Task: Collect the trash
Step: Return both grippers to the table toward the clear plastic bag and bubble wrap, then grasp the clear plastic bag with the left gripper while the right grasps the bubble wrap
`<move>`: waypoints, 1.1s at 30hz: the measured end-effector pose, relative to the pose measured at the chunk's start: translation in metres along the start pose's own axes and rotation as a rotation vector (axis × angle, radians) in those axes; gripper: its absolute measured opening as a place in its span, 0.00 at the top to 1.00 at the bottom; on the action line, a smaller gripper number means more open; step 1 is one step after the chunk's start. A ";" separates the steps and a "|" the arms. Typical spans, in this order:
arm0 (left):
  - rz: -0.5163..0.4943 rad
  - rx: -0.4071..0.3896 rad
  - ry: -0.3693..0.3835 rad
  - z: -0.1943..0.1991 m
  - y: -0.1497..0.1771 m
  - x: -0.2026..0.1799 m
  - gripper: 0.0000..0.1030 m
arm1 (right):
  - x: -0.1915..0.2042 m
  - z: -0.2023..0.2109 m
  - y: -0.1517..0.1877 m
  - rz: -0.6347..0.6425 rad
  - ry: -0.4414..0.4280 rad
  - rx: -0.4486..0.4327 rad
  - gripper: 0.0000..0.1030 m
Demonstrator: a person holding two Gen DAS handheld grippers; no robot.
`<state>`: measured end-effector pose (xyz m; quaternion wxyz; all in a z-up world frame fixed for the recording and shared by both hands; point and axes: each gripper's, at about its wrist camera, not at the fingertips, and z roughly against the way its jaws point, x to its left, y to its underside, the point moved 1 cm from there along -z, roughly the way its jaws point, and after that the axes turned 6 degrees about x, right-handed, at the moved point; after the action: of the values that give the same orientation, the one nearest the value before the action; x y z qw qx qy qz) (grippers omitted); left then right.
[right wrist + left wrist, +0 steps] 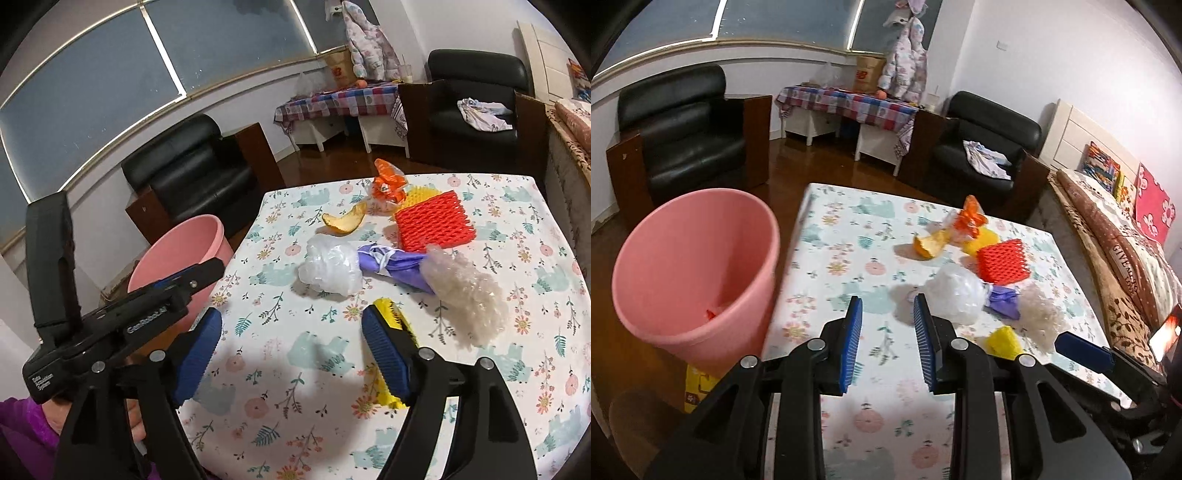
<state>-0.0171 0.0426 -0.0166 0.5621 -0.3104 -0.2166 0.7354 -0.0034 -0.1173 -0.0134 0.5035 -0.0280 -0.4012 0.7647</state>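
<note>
Now both empty claws, the left gripper (888, 306) half-spread and the right gripper (291, 321) wide, seem between pickups, so next comes closing on the yellow foam net (388, 314) beside the right jaw and carrying it to the pink bin (694, 273).

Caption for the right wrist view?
Open right gripper nears trash on the floral table; pink bin stands alongside.

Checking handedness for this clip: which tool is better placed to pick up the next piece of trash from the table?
Probably the right tool: its jaws stand wide open and empty, with the yellow foam net beside one finger. The left tool, also empty, sits nearer the pink bin.
</note>
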 end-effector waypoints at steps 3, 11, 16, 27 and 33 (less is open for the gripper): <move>-0.006 0.012 0.018 -0.002 0.000 -0.009 0.72 | -0.006 0.007 0.001 -0.005 0.001 -0.015 0.25; -0.015 0.024 0.055 -0.003 0.000 -0.023 0.72 | -0.034 0.024 0.001 -0.022 0.067 -0.036 0.27; -0.051 0.004 0.044 0.004 -0.004 -0.021 0.72 | -0.064 0.034 0.003 -0.046 0.127 -0.037 0.37; -0.086 0.066 0.041 -0.004 0.001 -0.025 0.72 | -0.080 0.018 0.015 -0.069 0.069 0.047 0.46; -0.074 0.120 0.087 -0.026 -0.009 -0.036 0.70 | -0.088 0.013 0.012 -0.075 0.088 0.054 0.46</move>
<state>0.0136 0.0099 -0.0213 0.6155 -0.2997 -0.1588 0.7114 0.0251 -0.1967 -0.0441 0.5495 -0.0331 -0.3586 0.7539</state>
